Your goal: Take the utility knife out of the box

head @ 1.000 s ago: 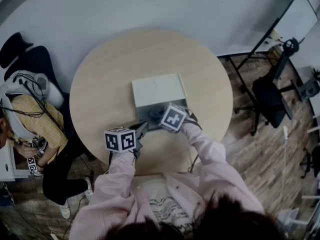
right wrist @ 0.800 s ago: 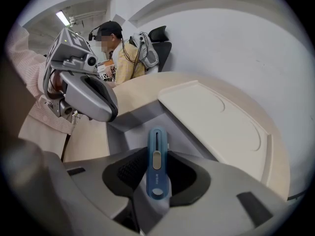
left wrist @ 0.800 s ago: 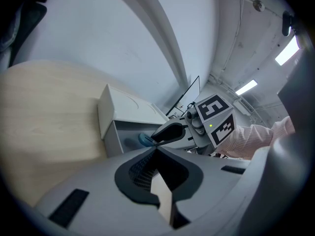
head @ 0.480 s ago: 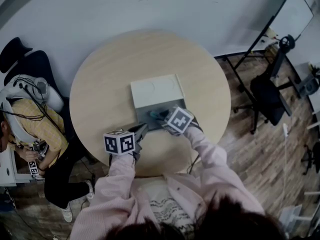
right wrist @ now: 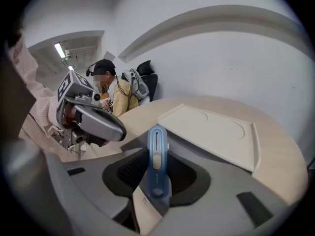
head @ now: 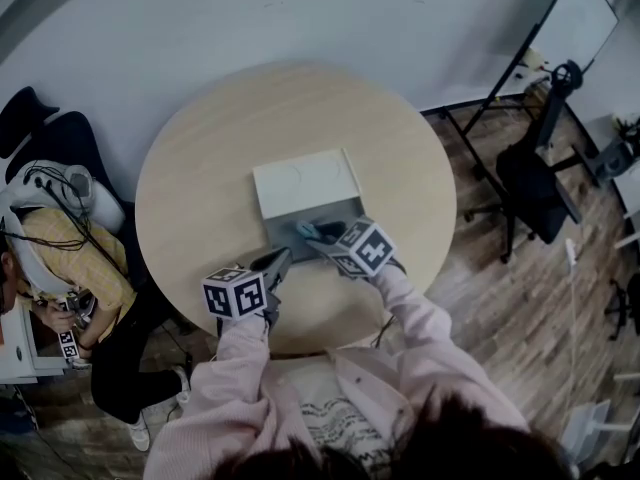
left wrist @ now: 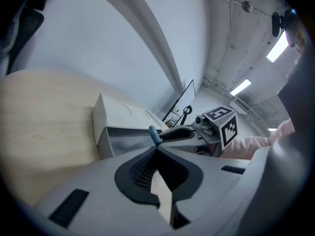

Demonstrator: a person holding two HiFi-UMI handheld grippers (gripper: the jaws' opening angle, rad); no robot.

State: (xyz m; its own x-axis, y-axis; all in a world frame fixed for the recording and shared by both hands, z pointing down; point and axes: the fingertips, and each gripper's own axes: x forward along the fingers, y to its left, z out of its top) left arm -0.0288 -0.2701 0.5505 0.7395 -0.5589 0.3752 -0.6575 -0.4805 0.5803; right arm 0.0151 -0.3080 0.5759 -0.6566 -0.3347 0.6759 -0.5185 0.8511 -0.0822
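As the right gripper (head: 322,236) clamps the blue utility knife (right wrist: 156,166) over the open box (head: 300,180) on the counter (head: 195,168), the knife lies lengthwise along the jaws, pointing outward past them. The left gripper (head: 277,264) is closed and empty.

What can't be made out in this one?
- Box interior: head view, covered by right gripper; left gripper view, in shadow.
- Utility knife lower end: right gripper view, sunk between the jaws.
- Knife lettering: right gripper view, too small.
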